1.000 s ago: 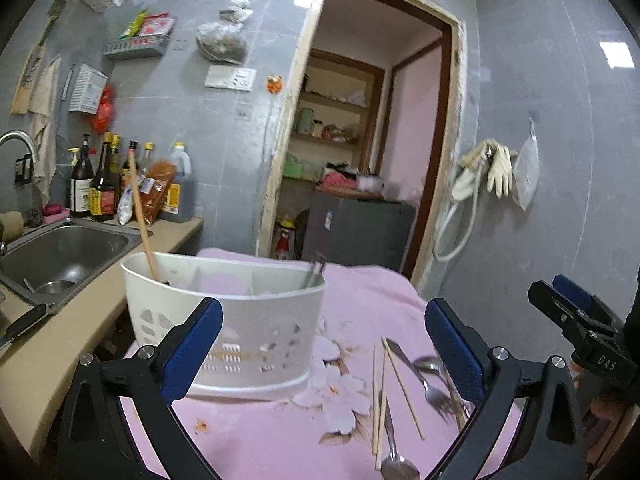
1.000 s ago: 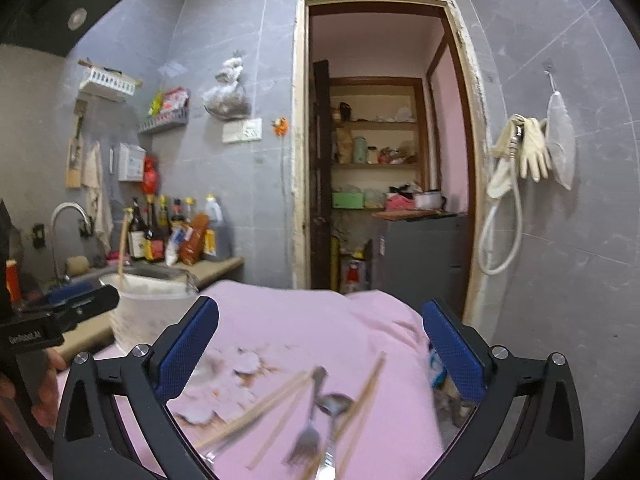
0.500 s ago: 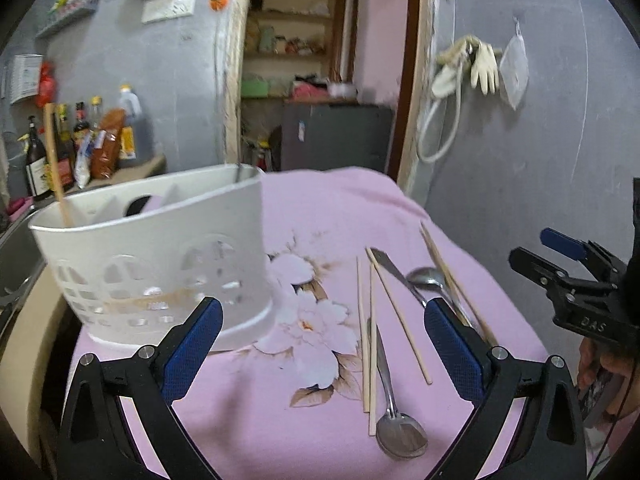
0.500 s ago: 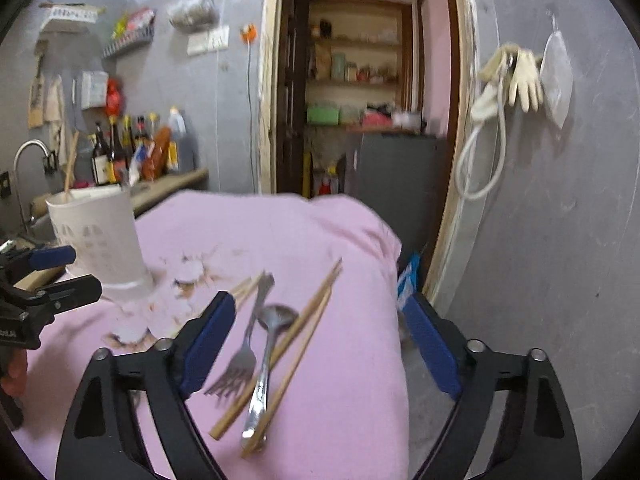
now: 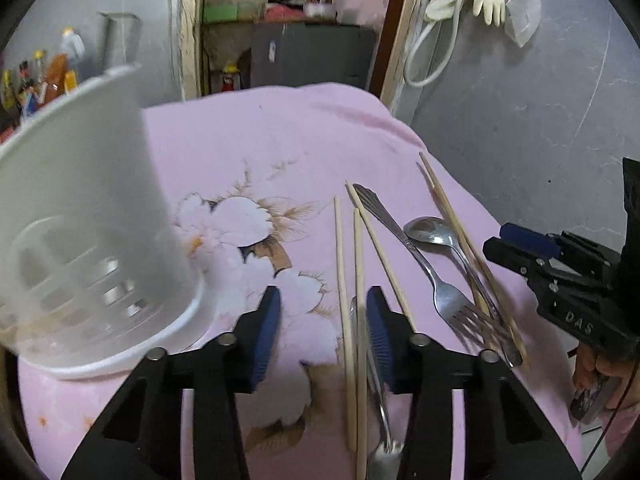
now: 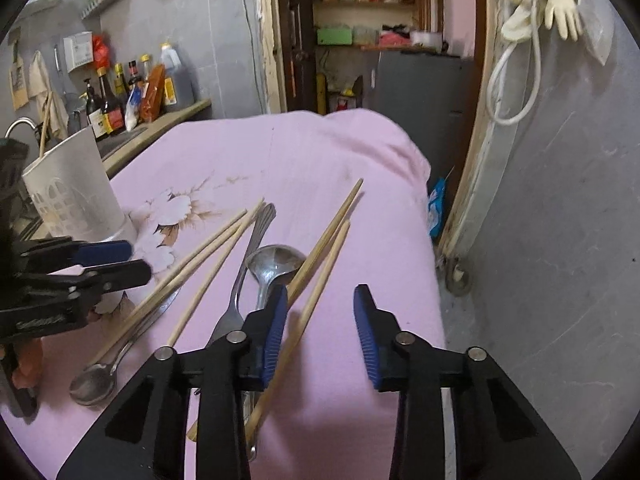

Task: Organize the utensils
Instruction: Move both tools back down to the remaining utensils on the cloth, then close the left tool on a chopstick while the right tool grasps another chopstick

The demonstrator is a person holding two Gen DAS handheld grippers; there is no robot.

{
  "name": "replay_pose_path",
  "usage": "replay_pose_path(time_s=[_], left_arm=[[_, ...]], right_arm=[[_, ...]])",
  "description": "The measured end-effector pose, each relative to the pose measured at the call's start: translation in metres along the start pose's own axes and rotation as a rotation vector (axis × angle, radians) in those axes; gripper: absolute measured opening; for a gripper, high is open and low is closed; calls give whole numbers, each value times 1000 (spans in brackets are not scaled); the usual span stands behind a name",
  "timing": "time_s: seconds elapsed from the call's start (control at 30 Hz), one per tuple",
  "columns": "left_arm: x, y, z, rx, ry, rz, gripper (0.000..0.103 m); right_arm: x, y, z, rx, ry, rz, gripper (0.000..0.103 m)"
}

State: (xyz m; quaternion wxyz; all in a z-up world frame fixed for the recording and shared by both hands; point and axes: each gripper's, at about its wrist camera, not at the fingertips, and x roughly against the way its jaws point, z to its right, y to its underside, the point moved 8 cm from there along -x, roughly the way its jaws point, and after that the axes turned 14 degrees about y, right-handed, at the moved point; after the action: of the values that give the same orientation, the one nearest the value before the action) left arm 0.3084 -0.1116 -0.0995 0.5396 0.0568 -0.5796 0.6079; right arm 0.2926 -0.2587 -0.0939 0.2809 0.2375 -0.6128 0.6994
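Observation:
On the pink floral cloth (image 5: 248, 148) lie several wooden chopsticks (image 5: 340, 264), a fork (image 5: 424, 264) and two spoons (image 5: 436, 232). The white slotted utensil holder (image 5: 80, 240) stands at the left, also in the right wrist view (image 6: 76, 192). My left gripper (image 5: 322, 324) is low over the cloth, half open and empty, just left of two chopsticks and a spoon handle. My right gripper (image 6: 320, 324) is half open and empty, low over a chopstick pair (image 6: 324, 248) by the spoon (image 6: 276, 264) and fork (image 6: 244, 280). Each gripper shows in the other's view (image 5: 560, 272) (image 6: 72, 276).
The cloth's right edge (image 6: 432, 264) drops off next to the grey wall and door frame (image 6: 480, 184). A counter with bottles (image 6: 132, 96) and a sink tap (image 6: 16, 128) lies to the left behind the holder.
Both grippers have tilted down and moved closer to the utensils on the cloth. Both jaws have narrowed from wide open to half open.

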Motion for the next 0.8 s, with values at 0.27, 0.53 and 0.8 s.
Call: replay_pose_path(time_s=[0.27,0.53,0.8], left_arm=[[-27,-8,-9,22,3,-91,19],[-45,-16,-6,-43,-15,-174,16],[-53,-22,-11,40,-13,-224,3]], right_arm=[[-14,-2,-3,18,-12,-51,21],[-31,-7,-4,53,7,-116,18],[-44,-14,-6,48,-13,-223,14]])
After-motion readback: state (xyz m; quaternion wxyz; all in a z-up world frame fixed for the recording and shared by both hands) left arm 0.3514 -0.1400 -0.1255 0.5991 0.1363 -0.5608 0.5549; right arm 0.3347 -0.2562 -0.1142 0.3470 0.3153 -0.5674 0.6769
